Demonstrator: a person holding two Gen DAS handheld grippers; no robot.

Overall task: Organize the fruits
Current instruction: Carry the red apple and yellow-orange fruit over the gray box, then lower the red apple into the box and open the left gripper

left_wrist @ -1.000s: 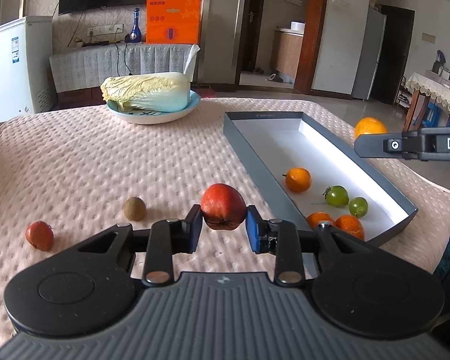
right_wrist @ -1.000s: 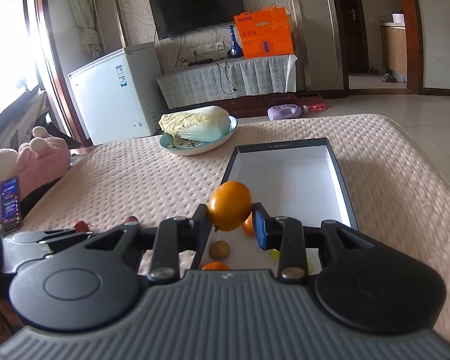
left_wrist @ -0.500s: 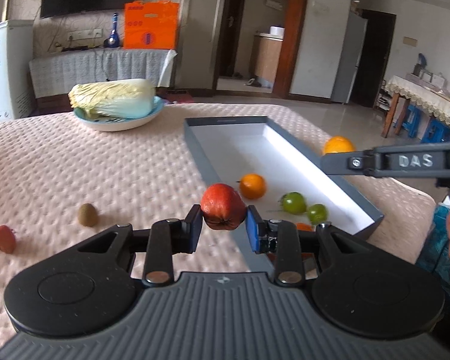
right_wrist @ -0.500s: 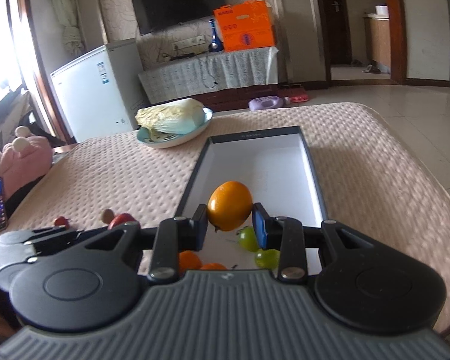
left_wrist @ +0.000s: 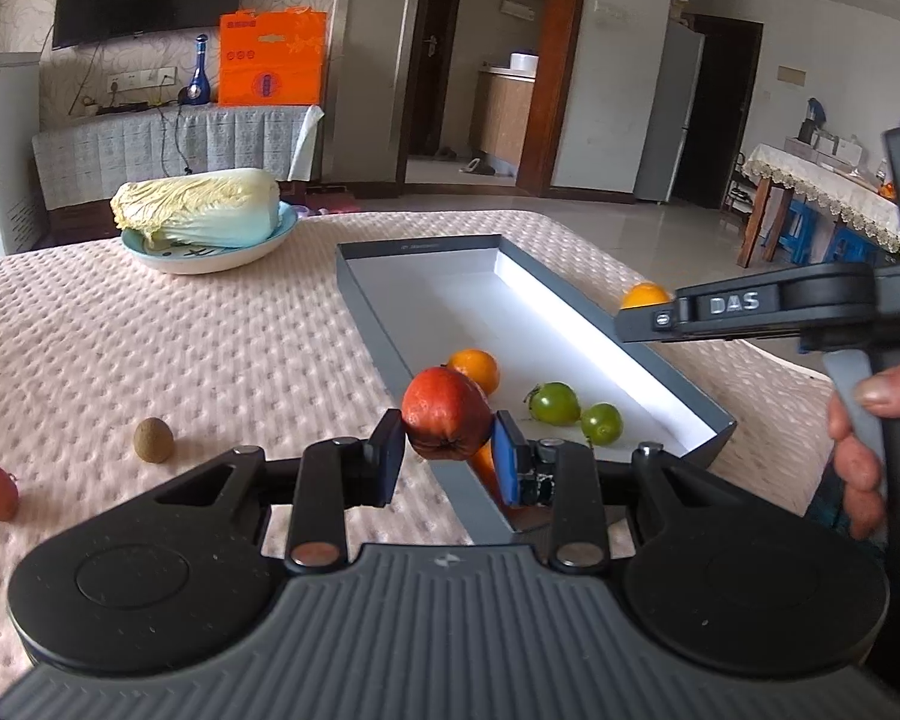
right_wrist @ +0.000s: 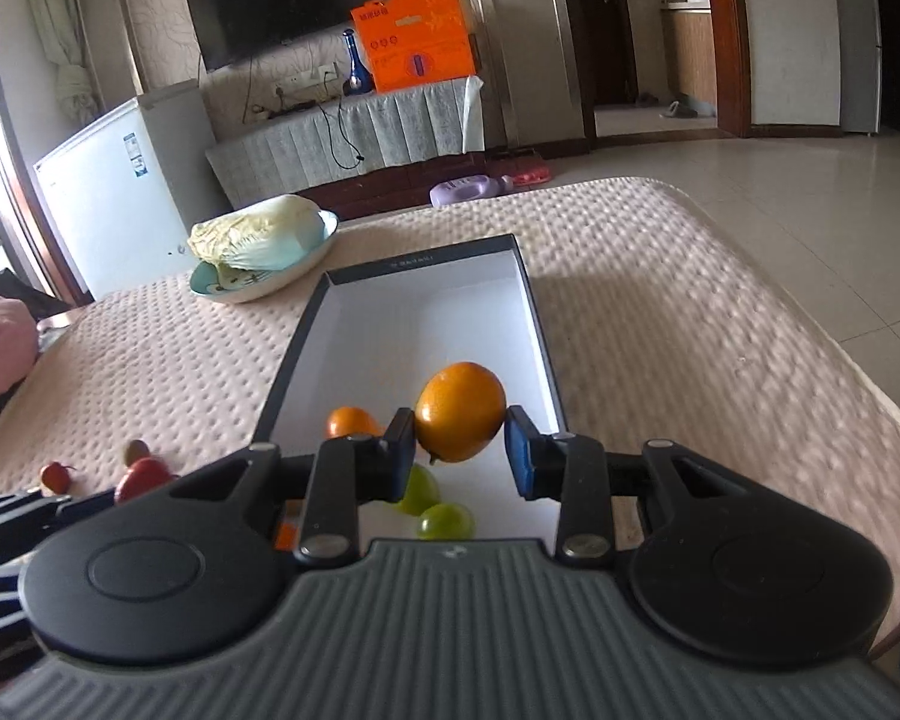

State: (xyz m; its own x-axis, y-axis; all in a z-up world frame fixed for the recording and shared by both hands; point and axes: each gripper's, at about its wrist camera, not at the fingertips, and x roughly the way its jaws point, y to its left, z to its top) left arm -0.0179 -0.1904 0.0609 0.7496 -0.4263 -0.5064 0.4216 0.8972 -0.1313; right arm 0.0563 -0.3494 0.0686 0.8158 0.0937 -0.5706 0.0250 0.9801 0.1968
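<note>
Both hand-held grippers nearer box (left_wrist: 660, 360); left (left_wrist: 447, 450) clamps red fruit (left_wrist: 444, 414), right (right_wrist: 459, 450) clamps orange (right_wrist: 459, 411).

Gripper (right_wrist: 459, 450): pads clamp an orange (right_wrist: 460, 411), held above the near end of the box (right_wrist: 288, 360).
Box: dark walls, white floor, lying lengthwise on the pink cover (right_wrist: 660, 312).
In box: small orange (right_wrist: 349, 422) near the left wall; two green fruits (right_wrist: 429, 507) at the near end, partly hidden.
Left of box: red fruit (right_wrist: 141, 476), a brown one (right_wrist: 135, 450) behind it, small red one (right_wrist: 56, 476) further left.
Far side: cabbage (right_wrist: 255, 237) in a bowl (right_wrist: 258, 285).
</note>
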